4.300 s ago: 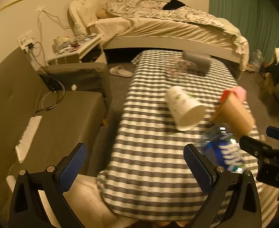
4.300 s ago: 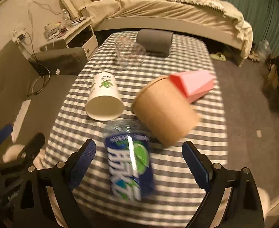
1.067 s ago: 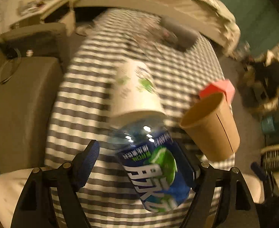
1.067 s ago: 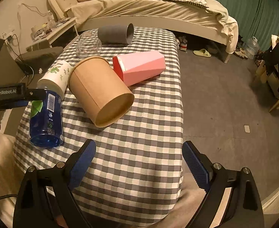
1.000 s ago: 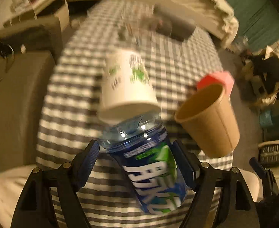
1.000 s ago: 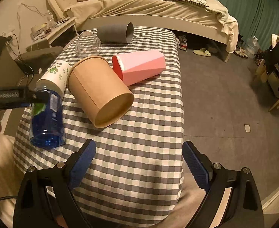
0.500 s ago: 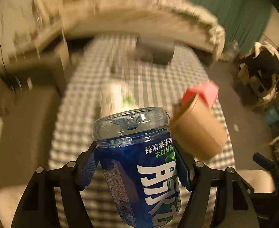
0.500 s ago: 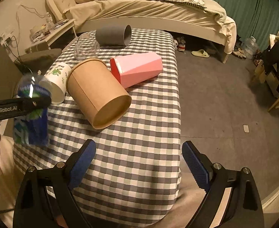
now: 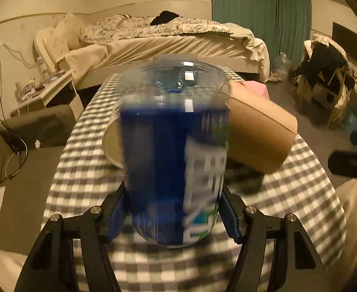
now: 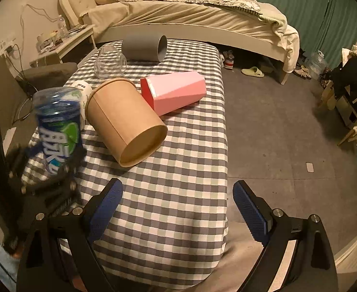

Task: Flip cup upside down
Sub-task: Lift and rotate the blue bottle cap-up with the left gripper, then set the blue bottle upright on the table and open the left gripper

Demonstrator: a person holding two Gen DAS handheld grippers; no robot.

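The blue-labelled clear plastic cup stands upright with its closed clear end up, blurred by motion. My left gripper is shut on its lower part, one blue pad on each side. In the right wrist view the same cup is at the table's near left corner, above the blurred left gripper. I cannot tell whether its rim touches the cloth. My right gripper hangs open over the near edge of the checked table, holding nothing.
Lying on their sides are a brown paper cup, a pink faceted cup, a grey cup, a white printed cup and a clear glass. A bed stands behind, with a sofa at the left.
My left gripper closed on the blue cup, lifted it off the cloth and turned it from lying down to upright with the closed end up. The right gripper stayed open.
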